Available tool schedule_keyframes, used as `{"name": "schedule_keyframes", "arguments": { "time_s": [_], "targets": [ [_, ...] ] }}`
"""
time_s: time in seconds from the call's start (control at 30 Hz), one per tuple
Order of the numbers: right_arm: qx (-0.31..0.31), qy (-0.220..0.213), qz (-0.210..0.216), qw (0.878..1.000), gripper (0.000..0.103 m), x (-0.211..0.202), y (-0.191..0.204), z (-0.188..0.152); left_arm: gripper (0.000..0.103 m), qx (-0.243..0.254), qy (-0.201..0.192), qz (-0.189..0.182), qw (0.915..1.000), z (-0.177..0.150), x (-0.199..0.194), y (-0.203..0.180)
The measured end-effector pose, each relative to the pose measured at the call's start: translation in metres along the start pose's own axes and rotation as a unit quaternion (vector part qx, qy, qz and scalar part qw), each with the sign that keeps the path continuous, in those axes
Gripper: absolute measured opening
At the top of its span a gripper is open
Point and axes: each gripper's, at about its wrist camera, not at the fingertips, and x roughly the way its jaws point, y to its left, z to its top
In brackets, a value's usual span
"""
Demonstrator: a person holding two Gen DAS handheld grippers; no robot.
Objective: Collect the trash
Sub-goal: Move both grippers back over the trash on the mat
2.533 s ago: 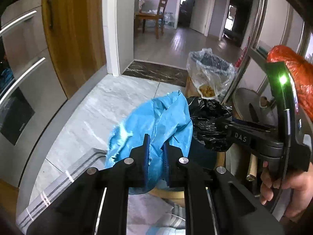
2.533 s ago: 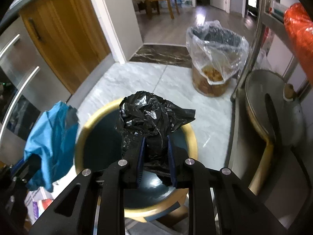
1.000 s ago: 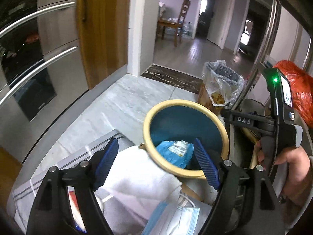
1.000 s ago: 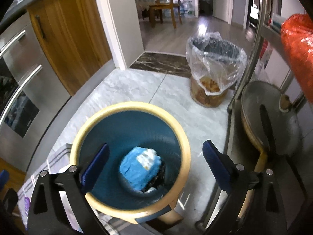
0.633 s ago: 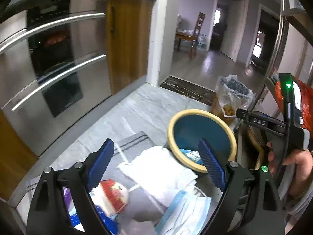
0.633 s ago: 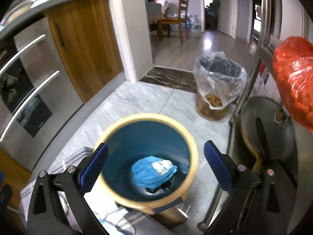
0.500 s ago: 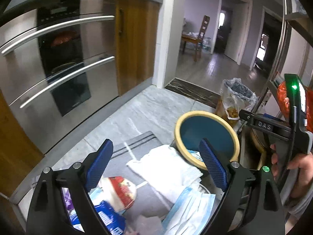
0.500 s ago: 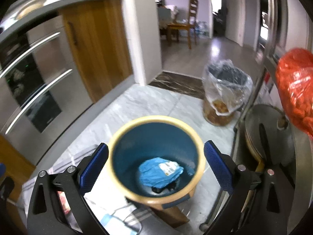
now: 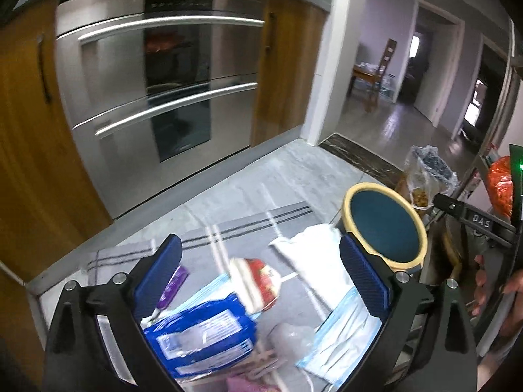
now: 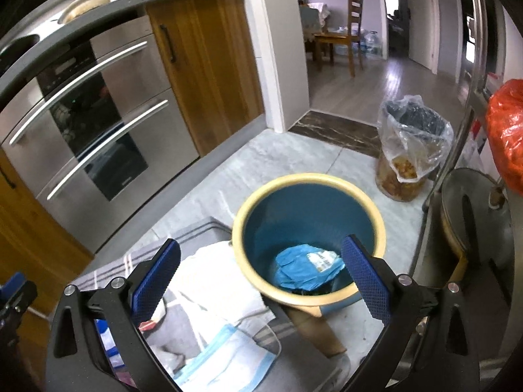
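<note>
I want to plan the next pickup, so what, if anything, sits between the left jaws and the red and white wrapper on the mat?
Nothing visible does. The left gripper hangs above the litter, its jaws opening with nothing between them, and the red and white wrapper lies uncovered on the grey mat, beside the blue packet. Face masks lie to its right, not over it.

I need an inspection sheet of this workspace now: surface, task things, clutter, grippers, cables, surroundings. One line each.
Surface: grey striped mat on pale floor tiles.
Job's things: blue bin holds a blue wrapper; white cloth, face masks, blue packet, red-white wrapper lie on the mat.
Clutter: nothing seen.
Grippers: left gripper jaws opening, empty; right gripper open, empty.
Cables: nothing seen.
Surroundings: steel oven, lined waste bin.
</note>
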Motion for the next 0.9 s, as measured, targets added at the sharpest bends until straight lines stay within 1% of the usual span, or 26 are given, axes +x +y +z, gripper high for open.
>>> {"name": "schedule_keyframes", "arguments": {
  "time_s": [0.13, 0.3, 0.4, 0.5, 0.6, 0.67, 0.77, 0.9],
  "targets": [
    [-0.012, 0.003, 0.006, 1.000, 0.098, -0.001, 0.009, -0.004, 0.096, -0.013, 0.004, 0.019, 0.9997, -0.007, -0.003, 0.019],
    [-0.013, 0.014, 0.012, 1.000, 0.098, 0.001, 0.014, -0.008, 0.097, -0.016, 0.002, 0.047, 0.9987, -0.013, -0.005, 0.036],
    [-0.011, 0.026, 0.013, 1.000, 0.098, 0.004, 0.016, -0.010, 0.097, -0.033, 0.007, 0.057, 0.9978, -0.019, -0.002, 0.051],
    [-0.010, 0.029, 0.013, 0.999, 0.098, 0.004, 0.017, -0.012, 0.097, -0.040, 0.018, 0.074, 0.9963, -0.024, 0.002, 0.064],
    [-0.011, 0.036, 0.020, 0.999, 0.098, 0.006, 0.022, -0.015, 0.097, -0.049, 0.031, 0.082, 0.9949, -0.032, 0.009, 0.072],
    [-0.019, 0.042, 0.021, 0.999, 0.098, 0.007, 0.027, -0.017, 0.097, -0.054, 0.044, 0.081, 0.9943, -0.037, 0.016, 0.075],
    [-0.026, 0.053, 0.020, 0.998, 0.098, 0.010, 0.032, -0.022, 0.097, -0.041, 0.061, 0.090, 0.9932, -0.045, 0.027, 0.073],
    [-0.017, 0.074, 0.009, 0.997, 0.098, 0.015, 0.038, -0.036, 0.097, -0.048, 0.082, 0.086, 0.9917, -0.053, 0.038, 0.075]
  ]
}}
